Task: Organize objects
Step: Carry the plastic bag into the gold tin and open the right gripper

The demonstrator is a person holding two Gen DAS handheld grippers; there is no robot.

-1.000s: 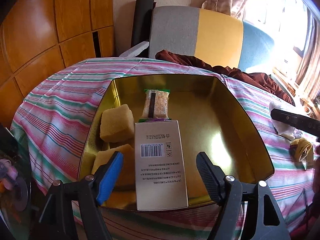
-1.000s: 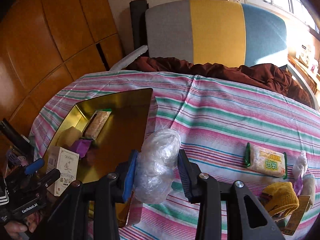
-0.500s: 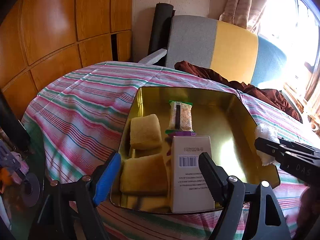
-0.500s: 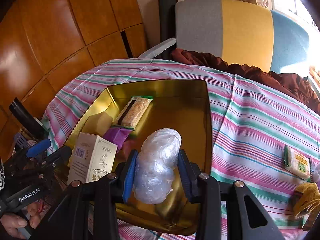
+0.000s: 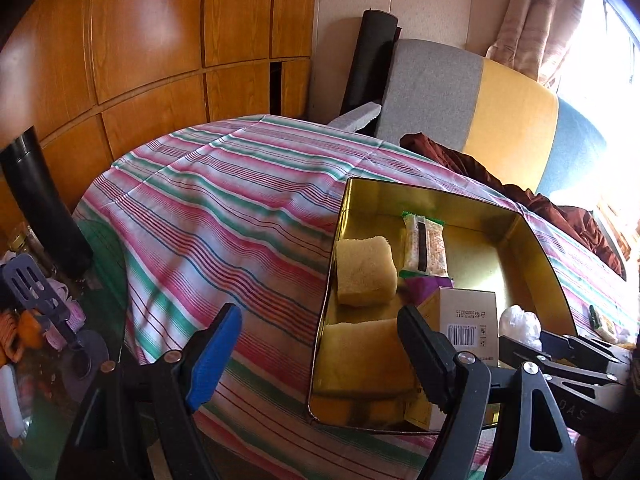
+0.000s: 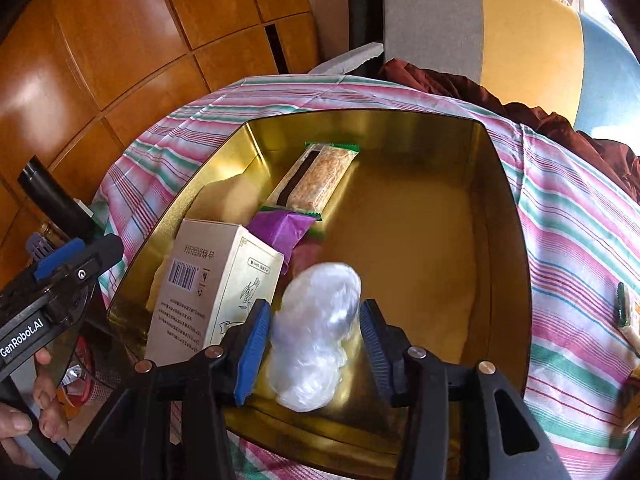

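A gold tin box (image 6: 496, 184) sits on the striped tablecloth (image 5: 224, 208). In it lie yellow sponges (image 5: 364, 272), a green-edged snack bar (image 6: 316, 176), a purple packet (image 6: 284, 232) and a cream carton (image 6: 212, 280). My right gripper (image 6: 312, 344) is over the tin's near part, its jaws spread a little wider than a crumpled clear plastic bag (image 6: 316, 328) that sits between them. My left gripper (image 5: 320, 356) is open and empty at the tin's left front corner.
A grey, yellow and blue chair (image 5: 472, 120) with brown cloth (image 5: 472, 160) stands behind the table. A wrapped snack (image 6: 624, 312) lies on the cloth to the right. A black cylinder (image 5: 44, 208) and clutter stand at the left. Wood panels line the wall.
My right gripper carried the plastic bag left over the tin and its jaws have spread apart. My left gripper drew back to the left, away from the carton.
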